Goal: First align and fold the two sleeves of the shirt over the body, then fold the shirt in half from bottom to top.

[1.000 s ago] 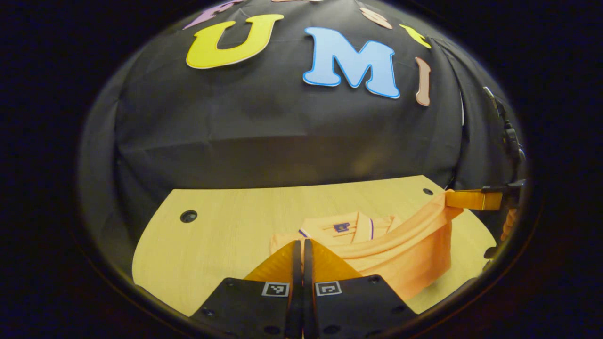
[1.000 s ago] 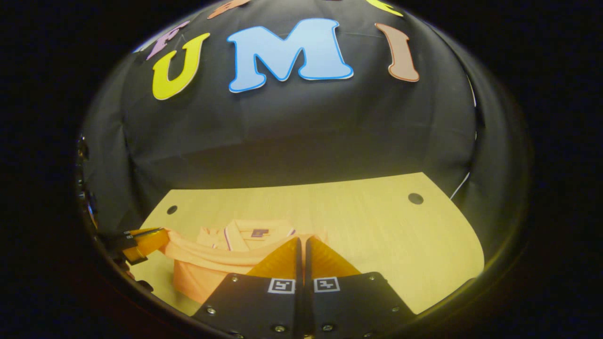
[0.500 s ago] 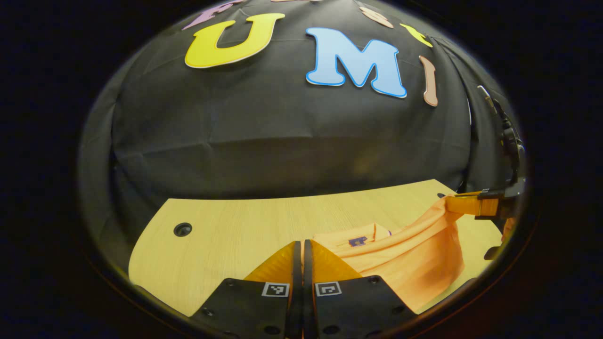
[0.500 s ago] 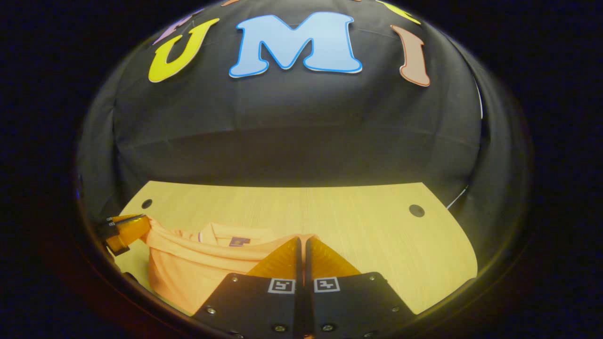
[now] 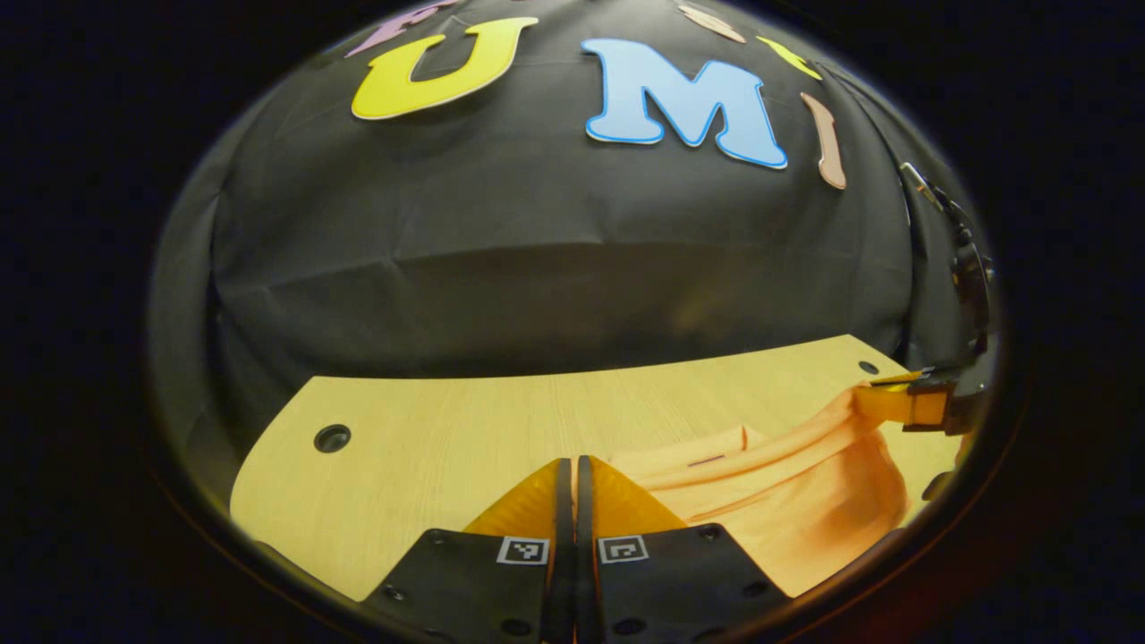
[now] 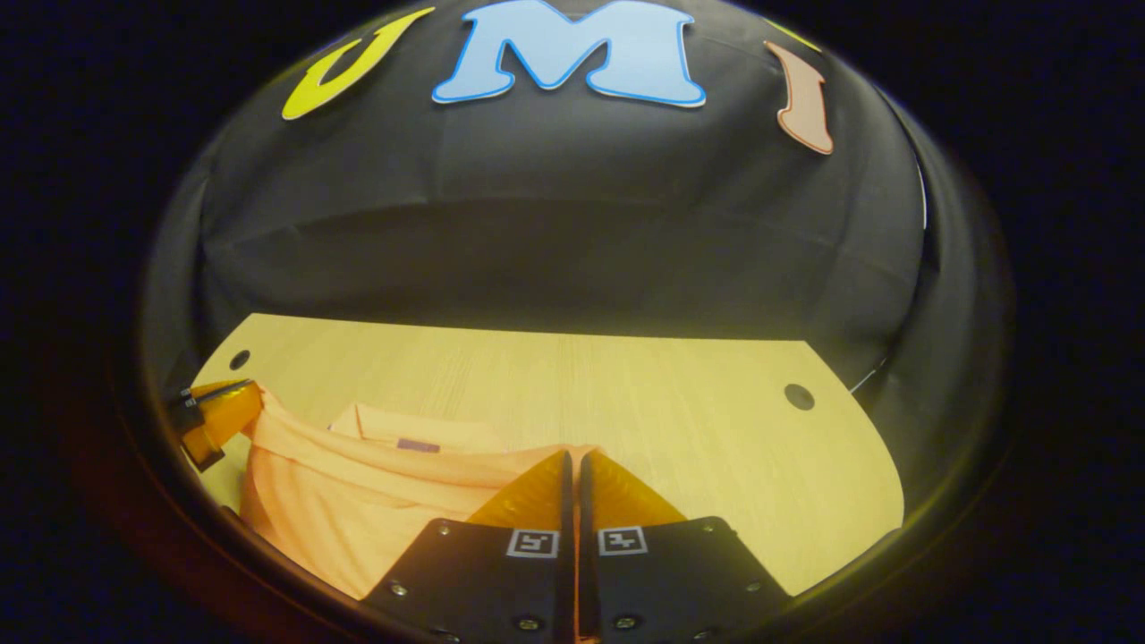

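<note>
Shirt [image 5: 787, 501] lies on wooden table [image 5: 429, 447], hem pinched by both hand-held grippers [image 5: 573, 465] [image 6: 573, 458].

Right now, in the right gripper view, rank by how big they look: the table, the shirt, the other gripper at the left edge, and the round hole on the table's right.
1. Table
2. Shirt, nearer the camera, partly hidden behind the right gripper
3. Left gripper, cut off by the view's edge
4. Round hole

Each gripper, the left gripper [image 5: 569, 465] and the right gripper [image 6: 572, 458], carries two wedge-shaped fingers on black plates. Each plate bears a small square black-and-white marker at its 12 o'clock edge, with round screws at its corners.
</note>
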{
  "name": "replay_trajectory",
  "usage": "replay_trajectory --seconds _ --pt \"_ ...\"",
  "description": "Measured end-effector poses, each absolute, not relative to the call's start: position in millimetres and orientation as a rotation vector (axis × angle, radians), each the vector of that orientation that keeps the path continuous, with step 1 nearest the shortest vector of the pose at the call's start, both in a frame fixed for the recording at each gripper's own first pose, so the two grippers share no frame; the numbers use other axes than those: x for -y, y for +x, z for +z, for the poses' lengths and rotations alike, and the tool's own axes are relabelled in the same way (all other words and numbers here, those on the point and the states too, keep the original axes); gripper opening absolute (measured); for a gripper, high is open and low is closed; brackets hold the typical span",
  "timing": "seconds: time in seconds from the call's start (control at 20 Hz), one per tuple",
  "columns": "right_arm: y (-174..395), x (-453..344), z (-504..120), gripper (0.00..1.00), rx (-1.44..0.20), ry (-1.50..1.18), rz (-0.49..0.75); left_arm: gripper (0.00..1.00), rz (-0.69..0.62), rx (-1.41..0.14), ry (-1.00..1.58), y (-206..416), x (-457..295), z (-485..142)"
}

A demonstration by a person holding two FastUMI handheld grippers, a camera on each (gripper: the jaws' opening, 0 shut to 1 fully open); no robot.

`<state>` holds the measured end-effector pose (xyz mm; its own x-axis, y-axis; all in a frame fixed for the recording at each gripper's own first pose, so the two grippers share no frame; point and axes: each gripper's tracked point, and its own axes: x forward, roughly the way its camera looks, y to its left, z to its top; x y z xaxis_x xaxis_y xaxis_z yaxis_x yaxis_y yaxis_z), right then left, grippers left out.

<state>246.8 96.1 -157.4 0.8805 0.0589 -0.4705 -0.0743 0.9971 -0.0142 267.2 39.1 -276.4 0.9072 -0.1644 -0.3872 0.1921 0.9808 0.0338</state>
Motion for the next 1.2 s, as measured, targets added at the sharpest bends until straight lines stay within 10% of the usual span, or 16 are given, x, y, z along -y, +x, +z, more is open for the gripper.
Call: replay_trajectory --seconds 0.5,0.85,1.2 --pt "237 -102 -161 0.21 -0.519 -0.056 0.063 0.18 -0.205 -0.436 0.063 262 -33 -285" --pt "208 -110 -134 0.8 -0.473 -0.059 0.099 0.84 -0.17 -0.404 0.049 233 -40 -255" --pt "158 -101 -94 0.96 -0.389 -0.052 0.109 0.95 -0.156 -0.322 0.055 191 -41 -215"
